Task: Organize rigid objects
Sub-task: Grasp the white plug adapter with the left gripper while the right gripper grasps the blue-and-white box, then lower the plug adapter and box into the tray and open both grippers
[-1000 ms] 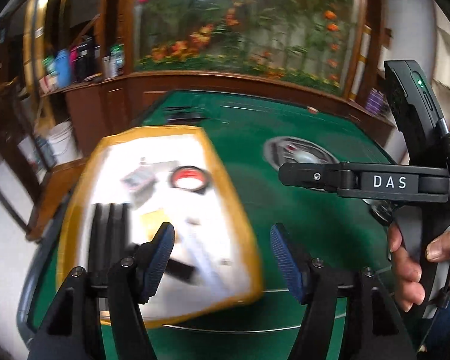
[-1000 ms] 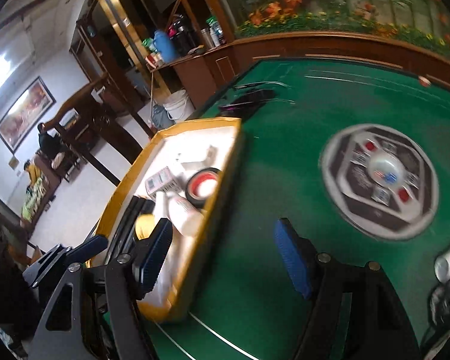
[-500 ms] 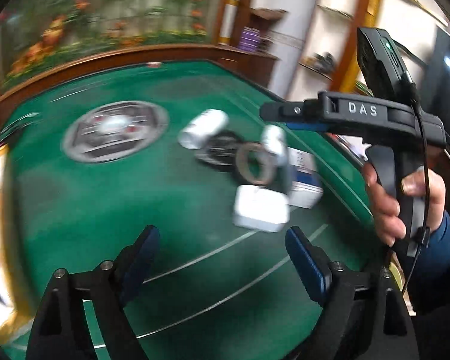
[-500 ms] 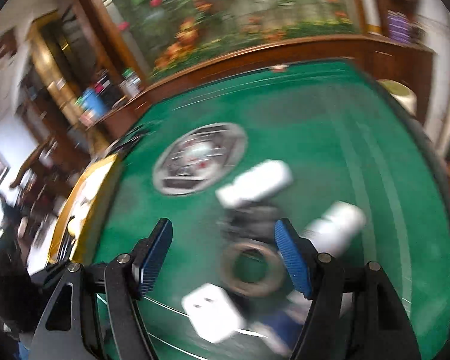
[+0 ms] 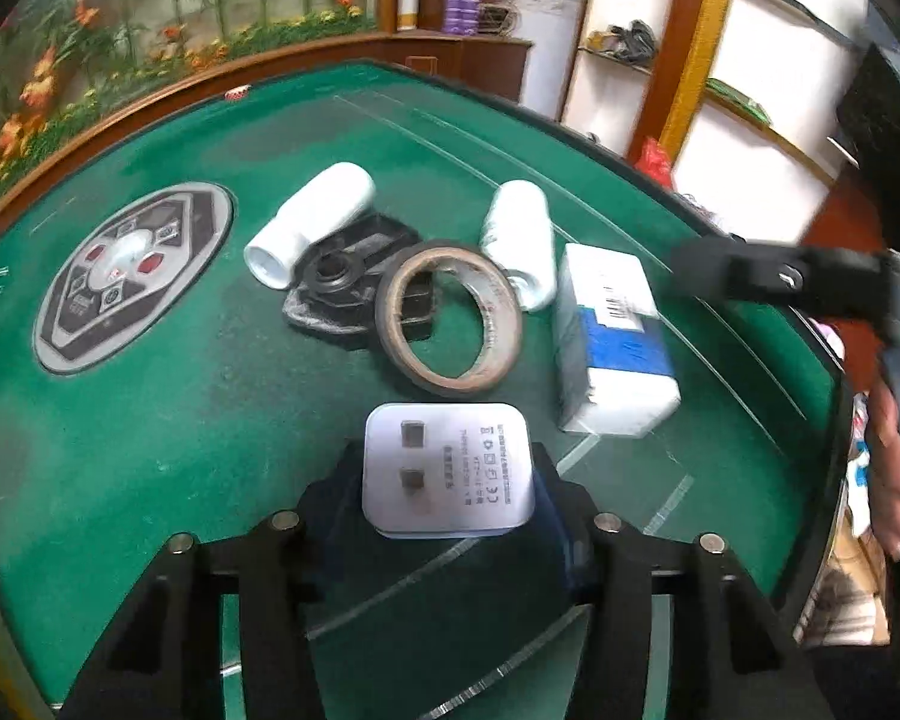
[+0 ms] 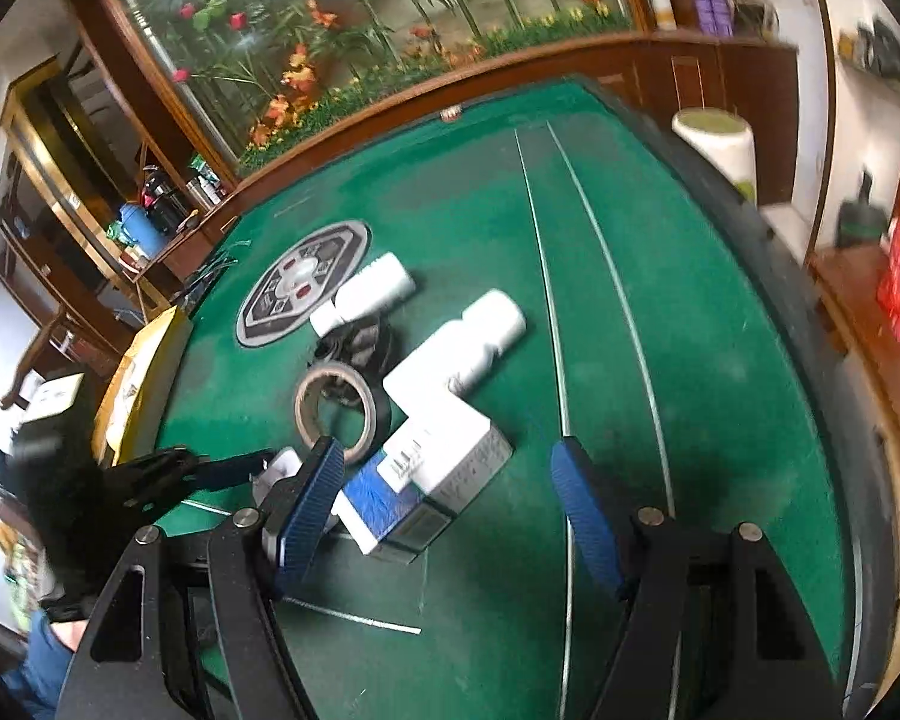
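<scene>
Left gripper (image 5: 447,489) is closing on the white plug adapter (image 5: 447,468), which sits between the jaws. I can't tell whether the pads press on its sides, since the adapter's body hides them. Right gripper (image 6: 450,510) is spread wide and holds nothing, hovering just over the white and blue box (image 6: 432,468).

Risks:
- The adapter's sides are smooth, rounded plastic, so an off-centre squeeze could make it twist or pop out forward onto the felt.
- The tape roll (image 5: 447,321) lies just beyond the adapter, and a forward scoop could nudge it.
- The roll leans partly on the black bracket (image 5: 345,282), so a knock could set it rolling.
- The two white bottles (image 5: 312,222) (image 5: 519,243) lie on their sides (round, free to roll), and the nearer one touches the box (image 5: 612,348), so lifting the box carelessly could send it toward the table edge.
- Both grippers work the same tight cluster, so a clash is likely if they move together.

The pile sits on a green felt game table (image 6: 690,360) with white lines and a round grey control panel (image 5: 132,276) set in the middle. A yellow-rimmed tray (image 6: 141,372) stands at the left edge of the table, well apart from the pile.

The room has wood panelling, a flower mural, shelves and a cluttered sideboard.
</scene>
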`<state>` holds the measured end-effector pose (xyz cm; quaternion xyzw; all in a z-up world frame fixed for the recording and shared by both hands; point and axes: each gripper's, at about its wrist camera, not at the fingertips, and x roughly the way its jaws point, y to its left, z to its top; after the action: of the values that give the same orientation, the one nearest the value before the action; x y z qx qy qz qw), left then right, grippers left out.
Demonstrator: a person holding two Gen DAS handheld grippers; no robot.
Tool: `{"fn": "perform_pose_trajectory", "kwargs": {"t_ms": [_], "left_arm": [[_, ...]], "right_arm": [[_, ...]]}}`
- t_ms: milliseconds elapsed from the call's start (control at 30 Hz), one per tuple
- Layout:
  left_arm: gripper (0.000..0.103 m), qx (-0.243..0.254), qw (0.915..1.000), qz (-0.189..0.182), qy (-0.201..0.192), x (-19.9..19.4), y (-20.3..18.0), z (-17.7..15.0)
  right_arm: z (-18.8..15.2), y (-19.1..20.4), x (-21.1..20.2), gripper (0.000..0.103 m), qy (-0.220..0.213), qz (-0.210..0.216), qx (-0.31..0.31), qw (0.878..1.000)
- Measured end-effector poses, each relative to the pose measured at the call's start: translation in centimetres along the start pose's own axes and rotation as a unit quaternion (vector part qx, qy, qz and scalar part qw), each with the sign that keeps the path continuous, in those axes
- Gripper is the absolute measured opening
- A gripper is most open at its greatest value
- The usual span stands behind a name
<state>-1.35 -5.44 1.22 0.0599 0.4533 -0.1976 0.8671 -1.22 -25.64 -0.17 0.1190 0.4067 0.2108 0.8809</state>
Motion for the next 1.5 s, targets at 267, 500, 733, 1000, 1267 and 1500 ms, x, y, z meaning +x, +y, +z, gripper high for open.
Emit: {"fn": "perform_pose_trajectory", "kwargs": {"t_ms": [267, 500, 733, 1000, 1267, 1500], "left_arm": [[0.054, -0.03, 0.9987, 0.041, 0.002, -2.1, 2.9, -2.1], [0.054, -0.056, 0.9973, 0.047, -0.007, -3.5, 5.0, -3.3], [0.054, -0.059, 0.9975, 0.038, -0.012, -3.8, 5.1, -3.6], [0.054, -0.061, 0.9975, 0.034, -0.01, -3.5, 5.3, -3.5], [0.054, -0.075, 0.9962, 0.029, -0.034, -4.8, 5.8, -3.6], [0.054, -0.092, 0.9928, 0.037, -0.066, -7.5, 6.8, -3.7]], "right_arm": [[0.1, 1.4, 2.8, 0.071, 0.043, 0.0, 0.014, 0.999], [-1.0, 4.7, 5.6, 0.051, 0.067, -0.049, -0.055, 0.995], [-0.6, 3.5, 3.4, 0.041, 0.073, -0.09, -0.079, 0.99], [-0.1, 2.3, 4.3, 0.047, 0.068, -0.117, -0.068, 0.989], [0.5, 1.8, 1.6, 0.032, 0.003, -0.089, -0.046, 0.995], [1.2, 6.6, 0.8, 0.032, -0.041, 0.024, -0.069, 0.996]]}}
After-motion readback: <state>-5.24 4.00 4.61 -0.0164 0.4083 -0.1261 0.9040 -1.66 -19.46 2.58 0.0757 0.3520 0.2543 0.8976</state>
